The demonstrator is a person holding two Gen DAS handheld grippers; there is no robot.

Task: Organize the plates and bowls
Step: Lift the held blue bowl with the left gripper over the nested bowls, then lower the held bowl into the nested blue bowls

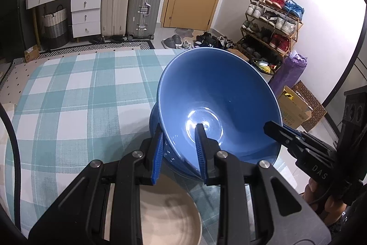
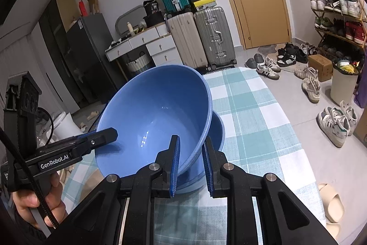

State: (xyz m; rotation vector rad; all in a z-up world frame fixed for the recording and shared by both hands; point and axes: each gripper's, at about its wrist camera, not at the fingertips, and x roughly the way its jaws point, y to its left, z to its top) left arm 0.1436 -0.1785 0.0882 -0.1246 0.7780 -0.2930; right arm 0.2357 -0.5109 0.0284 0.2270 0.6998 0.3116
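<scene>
**Both grippers pinch one bowl over its twin**

Left gripper (image 1: 179, 153) and right gripper (image 2: 190, 164) each clamp opposite rims of my glossy blue ceramic bowl (image 1: 218, 107), tilted above a second blue bowl (image 2: 215, 130) on the checked tablecloth (image 1: 80, 95). Nesting looks nearly done (beige round plate (image 1: 169, 222) still unsorted).

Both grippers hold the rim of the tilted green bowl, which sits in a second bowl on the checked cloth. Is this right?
Only the colour is wrong: the tilted bowl is blue, not green, as the right wrist view shows. The left gripper and right gripper do grip its rim, and it sits in a second bowl on the checked cloth.
</scene>
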